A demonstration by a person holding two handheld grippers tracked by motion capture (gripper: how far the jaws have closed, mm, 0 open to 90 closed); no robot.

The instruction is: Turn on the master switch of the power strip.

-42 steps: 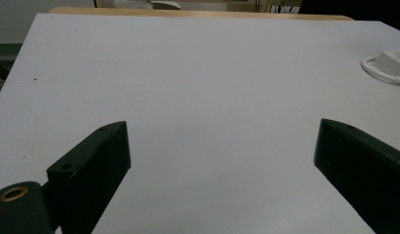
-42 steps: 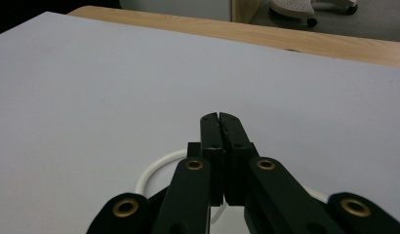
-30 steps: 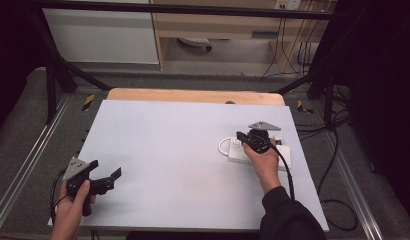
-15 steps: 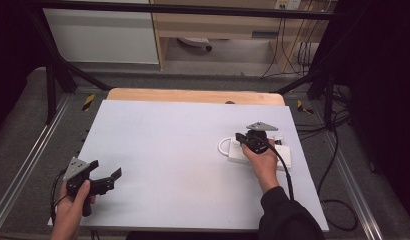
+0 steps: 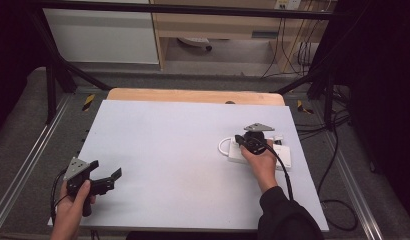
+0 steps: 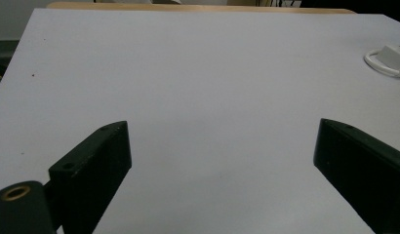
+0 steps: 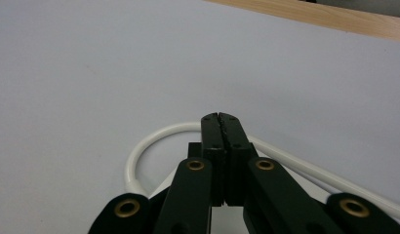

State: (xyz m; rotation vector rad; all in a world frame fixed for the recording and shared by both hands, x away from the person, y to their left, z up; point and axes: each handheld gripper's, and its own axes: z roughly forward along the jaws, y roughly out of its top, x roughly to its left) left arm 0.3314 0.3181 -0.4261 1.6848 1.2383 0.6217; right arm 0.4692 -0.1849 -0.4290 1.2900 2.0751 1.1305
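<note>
Worktop (image 5: 183, 150): pale grey sheet, bare surface ahead of and between both tongs. Wooden board edge (image 5: 193, 96) shows along the far side, well beyond the tongs. Small dark spot (image 5: 230, 103) sits on that edge, beyond the right tongs. White cabinet (image 5: 100, 37) stands on the floor far beyond the left tongs. Black cables (image 5: 338, 150) hang and coil on the grey floor to the right of the right tongs. Yellow-black tape marks (image 5: 88, 101) lie beside the worktop's far-left corner.

Your white counter (image 5: 183, 150) sits on a wooden top (image 5: 193, 96). Beyond you, a white cabinet (image 5: 100, 35) and grey carpet (image 5: 23, 125) lie in dim light.
</note>
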